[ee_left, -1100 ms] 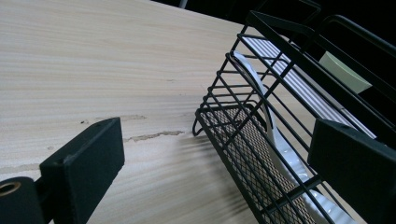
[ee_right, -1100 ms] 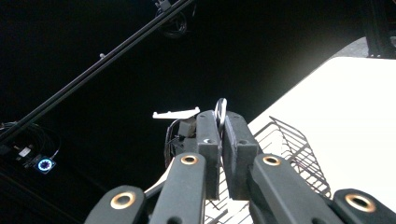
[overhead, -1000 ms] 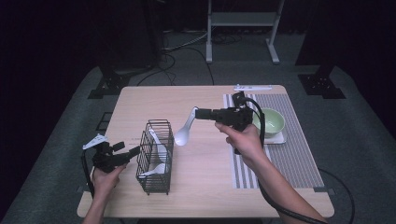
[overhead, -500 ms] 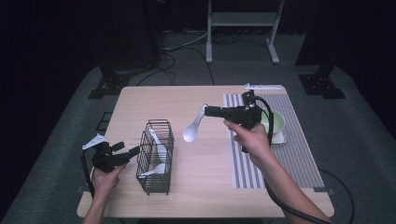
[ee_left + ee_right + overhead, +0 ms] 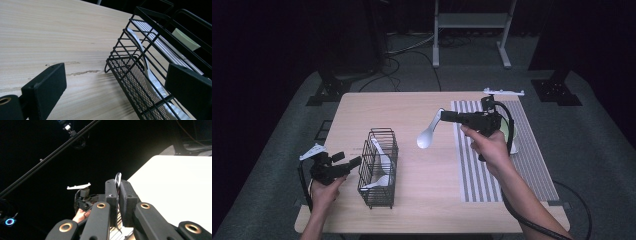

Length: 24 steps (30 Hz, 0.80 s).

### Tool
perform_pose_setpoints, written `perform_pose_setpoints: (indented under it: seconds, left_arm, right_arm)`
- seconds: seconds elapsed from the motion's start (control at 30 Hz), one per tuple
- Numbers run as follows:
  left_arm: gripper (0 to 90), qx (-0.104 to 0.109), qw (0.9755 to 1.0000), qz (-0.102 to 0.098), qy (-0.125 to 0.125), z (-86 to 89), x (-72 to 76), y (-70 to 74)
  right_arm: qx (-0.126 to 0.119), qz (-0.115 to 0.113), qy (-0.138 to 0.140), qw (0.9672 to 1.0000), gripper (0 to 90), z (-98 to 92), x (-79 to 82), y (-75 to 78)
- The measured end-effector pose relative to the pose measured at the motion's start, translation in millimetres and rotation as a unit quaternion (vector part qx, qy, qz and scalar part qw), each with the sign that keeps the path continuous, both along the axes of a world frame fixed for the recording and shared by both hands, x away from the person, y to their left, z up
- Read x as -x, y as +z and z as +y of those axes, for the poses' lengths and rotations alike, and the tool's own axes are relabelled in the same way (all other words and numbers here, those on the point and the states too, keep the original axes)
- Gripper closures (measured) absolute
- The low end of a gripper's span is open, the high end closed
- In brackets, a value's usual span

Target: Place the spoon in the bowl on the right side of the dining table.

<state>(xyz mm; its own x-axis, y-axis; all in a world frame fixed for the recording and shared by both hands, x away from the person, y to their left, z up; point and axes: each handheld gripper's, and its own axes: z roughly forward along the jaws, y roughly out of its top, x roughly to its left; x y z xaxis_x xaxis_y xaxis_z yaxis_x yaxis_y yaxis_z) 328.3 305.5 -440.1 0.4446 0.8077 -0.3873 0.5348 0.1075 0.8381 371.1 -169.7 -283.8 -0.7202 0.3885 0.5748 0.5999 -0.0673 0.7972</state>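
Right gripper (image 5: 443, 116) jaws pinch spoon (image 5: 428, 136) by its handle, bowl hanging toward 7 o'clock, clear of bench (image 5: 412, 107). Left gripper (image 5: 354, 163) jaws spread, steadying rack (image 5: 378, 167).

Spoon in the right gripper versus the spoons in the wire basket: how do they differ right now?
The held spoon hangs in the air over the table, clamped by its handle in the right gripper, bowl end lowest. The basket spoons rest inside the wire basket, untouched; the left gripper sits open beside the basket. The held spoon is well right of the basket. All are white.
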Motion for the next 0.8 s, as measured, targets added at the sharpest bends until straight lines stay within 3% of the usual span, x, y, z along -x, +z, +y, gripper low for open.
perform_pose_setpoints:
  seconds: [0.8]
  left_arm:
    - [2.8, -0.001, 1.0000, 0.000, 0.001, 1.1, 0.8, 0.4]
  right_arm:
    - [-0.012, 0.011, -0.050, 0.9986, 85.9, -40.1, -9.4, -10.5]
